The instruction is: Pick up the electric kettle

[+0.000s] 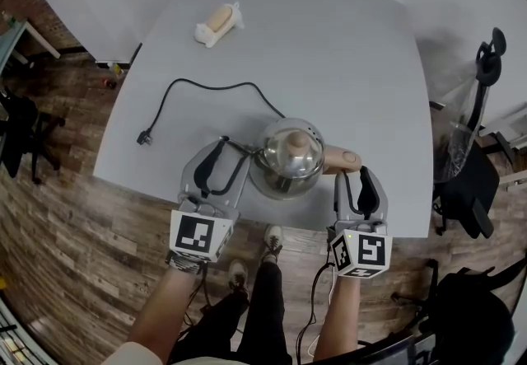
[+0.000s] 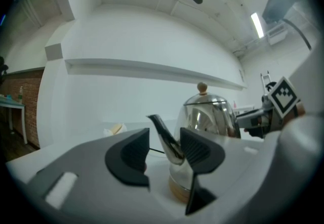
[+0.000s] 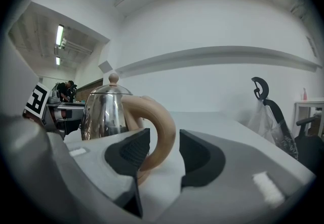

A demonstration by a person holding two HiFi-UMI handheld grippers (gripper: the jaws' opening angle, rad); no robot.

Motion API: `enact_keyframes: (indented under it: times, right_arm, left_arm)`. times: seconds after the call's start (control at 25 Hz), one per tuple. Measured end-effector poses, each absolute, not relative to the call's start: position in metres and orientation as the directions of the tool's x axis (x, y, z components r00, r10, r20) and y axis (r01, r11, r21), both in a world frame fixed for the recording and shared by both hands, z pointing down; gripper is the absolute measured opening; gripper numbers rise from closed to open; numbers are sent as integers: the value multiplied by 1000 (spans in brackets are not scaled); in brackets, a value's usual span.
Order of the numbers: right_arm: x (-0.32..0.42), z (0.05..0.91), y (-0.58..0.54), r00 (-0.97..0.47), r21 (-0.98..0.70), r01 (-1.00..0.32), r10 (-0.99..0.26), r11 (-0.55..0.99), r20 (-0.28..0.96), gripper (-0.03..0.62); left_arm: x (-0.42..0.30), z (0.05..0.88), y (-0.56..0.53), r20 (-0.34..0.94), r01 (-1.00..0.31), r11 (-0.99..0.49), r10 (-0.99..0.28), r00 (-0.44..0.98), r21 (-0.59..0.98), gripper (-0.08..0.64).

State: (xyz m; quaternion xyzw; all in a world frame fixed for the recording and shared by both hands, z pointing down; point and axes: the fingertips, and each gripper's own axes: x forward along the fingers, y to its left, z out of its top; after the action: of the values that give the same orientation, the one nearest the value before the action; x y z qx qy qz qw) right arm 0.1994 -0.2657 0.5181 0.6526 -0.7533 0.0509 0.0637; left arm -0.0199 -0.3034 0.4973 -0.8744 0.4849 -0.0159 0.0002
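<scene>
Kettle: seen lower centre on counter, flanked by both grippers.
Handle: bracketed by right gripper, jaws wide, not pressed.
Spout: framed by left gripper, jaws wide.

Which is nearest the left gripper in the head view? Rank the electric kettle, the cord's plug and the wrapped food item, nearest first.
1. Electric kettle: right at the left gripper, its spout between the open jaws.
2. Plug: on the table, off to the gripper's left.
3. Wrapped food item: at the table's far side.
</scene>
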Motion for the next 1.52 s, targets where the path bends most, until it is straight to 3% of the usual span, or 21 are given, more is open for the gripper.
enact_keyframes:
  times: [1.52]
  right_arm:
    - [192, 515, -291, -169, 12, -985, -972, 173, 160, 189]
  left_arm:
    - [-20, 491, -327, 30, -841, -540, -841, 540, -17, 207]
